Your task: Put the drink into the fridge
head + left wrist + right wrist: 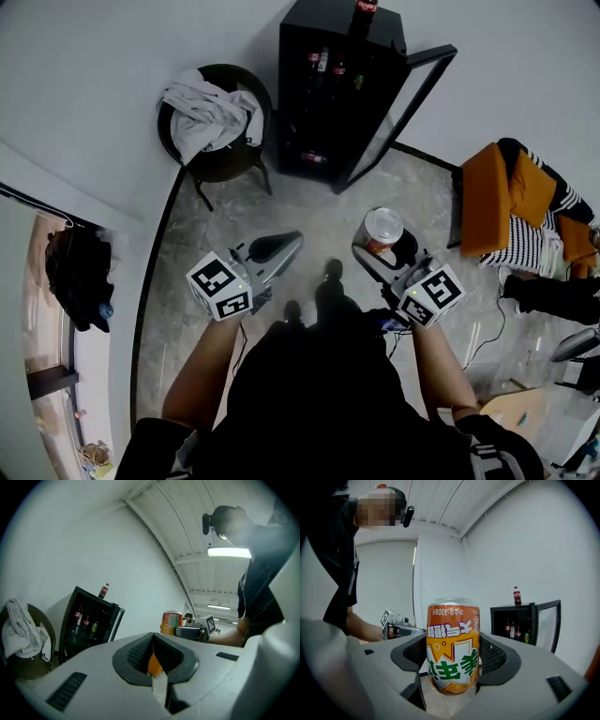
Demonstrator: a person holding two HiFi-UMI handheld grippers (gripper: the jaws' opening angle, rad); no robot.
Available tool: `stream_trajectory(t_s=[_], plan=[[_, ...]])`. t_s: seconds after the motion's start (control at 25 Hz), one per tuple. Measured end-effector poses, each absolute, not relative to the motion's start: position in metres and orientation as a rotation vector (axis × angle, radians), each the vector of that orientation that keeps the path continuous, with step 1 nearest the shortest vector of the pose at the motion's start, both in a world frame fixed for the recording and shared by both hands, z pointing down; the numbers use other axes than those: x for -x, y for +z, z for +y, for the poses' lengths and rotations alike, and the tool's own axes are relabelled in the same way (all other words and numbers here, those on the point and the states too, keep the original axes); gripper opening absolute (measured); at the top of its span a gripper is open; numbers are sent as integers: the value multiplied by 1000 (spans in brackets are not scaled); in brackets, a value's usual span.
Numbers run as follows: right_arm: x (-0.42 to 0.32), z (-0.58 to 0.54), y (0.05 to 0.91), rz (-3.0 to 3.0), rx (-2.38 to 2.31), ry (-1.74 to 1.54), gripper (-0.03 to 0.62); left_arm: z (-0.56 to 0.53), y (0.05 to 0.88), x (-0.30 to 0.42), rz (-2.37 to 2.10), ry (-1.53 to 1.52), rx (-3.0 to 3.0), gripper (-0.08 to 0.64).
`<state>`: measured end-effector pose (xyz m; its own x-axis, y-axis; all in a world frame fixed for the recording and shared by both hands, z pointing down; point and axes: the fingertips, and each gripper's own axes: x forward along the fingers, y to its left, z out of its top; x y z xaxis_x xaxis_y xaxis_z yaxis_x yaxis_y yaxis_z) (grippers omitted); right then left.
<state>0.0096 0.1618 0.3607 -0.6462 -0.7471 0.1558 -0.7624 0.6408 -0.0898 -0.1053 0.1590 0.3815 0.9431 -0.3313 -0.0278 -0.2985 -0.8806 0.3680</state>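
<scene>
An orange drink can (453,646) with green and white print stands inverted between the jaws of my right gripper (454,660), which is shut on it. From the head view the can (382,228) shows its pale end, held above the floor a short way in front of the black fridge (333,94). The fridge's glass door (412,98) stands open to the right; bottles and cans sit on its shelves, and a cola bottle (364,11) stands on top. My left gripper (284,247) is shut and holds nothing, level with the right one.
A round dark chair (246,155) with a white cloth (208,117) heaped on it stands left of the fridge. An orange seat (489,197) with striped fabric is at the right wall. Cables (487,328) lie on the grey floor at right.
</scene>
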Motion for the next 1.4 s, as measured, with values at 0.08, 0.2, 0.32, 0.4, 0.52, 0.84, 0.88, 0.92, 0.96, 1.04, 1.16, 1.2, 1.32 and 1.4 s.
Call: stream_trajectory(t_s=[0.08, 0.2, 0.32, 0.4, 0.52, 0.84, 0.88, 0.92, 0.96, 1.04, 1.16, 1.2, 1.32, 1.4], plan=[[-11, 149, 363, -2755, -1265, 224, 337, 147, 385, 104, -459, -120, -2730, 12], [-17, 126, 366, -2767, -1255, 234, 337, 125, 390, 95, -462, -104, -2727, 12], [-29, 101, 369, -2776, -1249, 252, 336, 101, 390, 81, -456, -89, -2726, 12], [-37, 81, 371, -2781, -1246, 262, 337, 83, 390, 71, -458, -76, -2727, 12], [-49, 49, 373, -2793, -1225, 273, 337, 53, 387, 56, -473, -59, -2731, 12], [-85, -34, 367, -2843, -1147, 275, 336, -28, 376, 24, -590, -48, -2712, 12], [-88, -42, 366, -2850, -1136, 274, 337, -36, 375, 20, -597, -44, -2713, 12], [-92, -51, 365, -2855, -1127, 272, 336, -44, 374, 16, -602, -40, -2717, 12], [-96, -59, 365, -2859, -1119, 268, 337, -52, 373, 12, -606, -39, -2719, 12], [-101, -75, 365, -2867, -1106, 259, 337, -67, 371, 4, -619, -45, -2715, 12], [-106, -97, 367, -2886, -1089, 262, 336, -87, 373, -5, -642, -50, -2704, 12], [-107, -104, 368, -2892, -1087, 265, 336, -93, 374, -8, -642, -50, -2701, 12], [-107, -126, 370, -2898, -1091, 262, 337, -108, 379, -15, -626, -38, -2696, 12], [-103, -141, 371, -2897, -1093, 246, 336, -120, 382, -16, -614, -27, -2691, 12]])
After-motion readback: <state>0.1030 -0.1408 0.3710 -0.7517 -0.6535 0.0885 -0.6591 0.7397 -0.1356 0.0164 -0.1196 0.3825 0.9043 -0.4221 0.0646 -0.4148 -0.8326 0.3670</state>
